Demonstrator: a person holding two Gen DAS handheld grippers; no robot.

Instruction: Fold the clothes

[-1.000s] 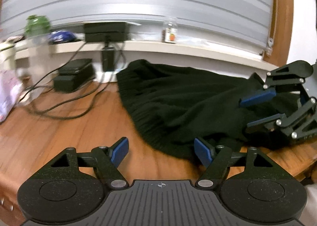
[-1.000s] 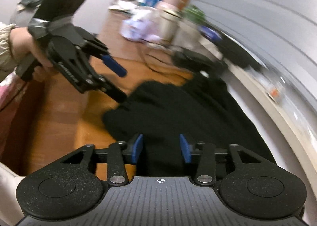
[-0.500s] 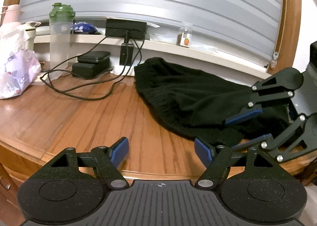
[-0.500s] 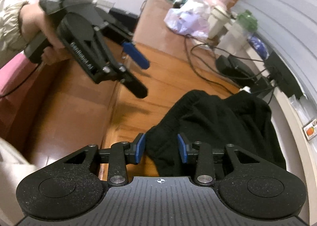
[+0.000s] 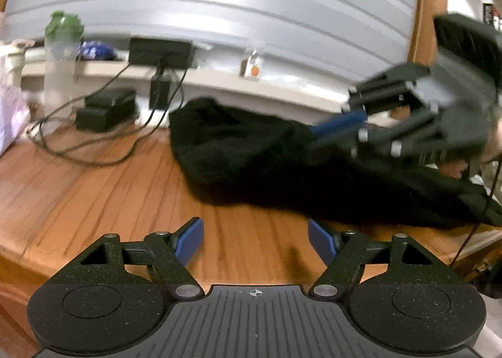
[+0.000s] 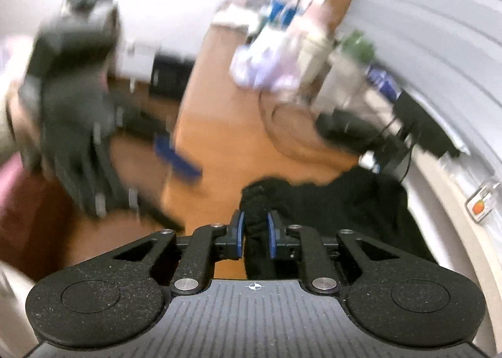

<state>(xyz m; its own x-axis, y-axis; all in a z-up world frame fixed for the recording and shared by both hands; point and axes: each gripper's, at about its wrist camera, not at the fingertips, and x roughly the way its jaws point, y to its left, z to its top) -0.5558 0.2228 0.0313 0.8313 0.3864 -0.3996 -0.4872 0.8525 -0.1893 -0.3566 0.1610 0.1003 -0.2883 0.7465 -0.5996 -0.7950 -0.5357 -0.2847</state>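
Left wrist view. Left tongs at bottom centre: spread wide, holding nothing, poised over bare wooden surface. Black garment at mid-frame, running from centre to right edge, lying rumpled on the surface, near edge just beyond the fingertips. Right tongs at right of frame, blurred, reaching down onto the cloth. Bottle with green cap at upper left; cables and black boxes at left of centre along the back; small jar on the ledge, upper centre.

Right wrist view. Right tongs at lower centre: narrow, pinched on a bunched edge of the black garment, rest of cloth spreading to the right toward the ledge. Left tongs at left of frame, heavily blurred. Wooden surface at centre.

Step in hand, judged: gathering one edge of the garment for a fold or a spreading-out; which of the two not settled. Next move likely calls for a second grip by the open left tongs on the near edge, then both ends carried level to avoid bunching.
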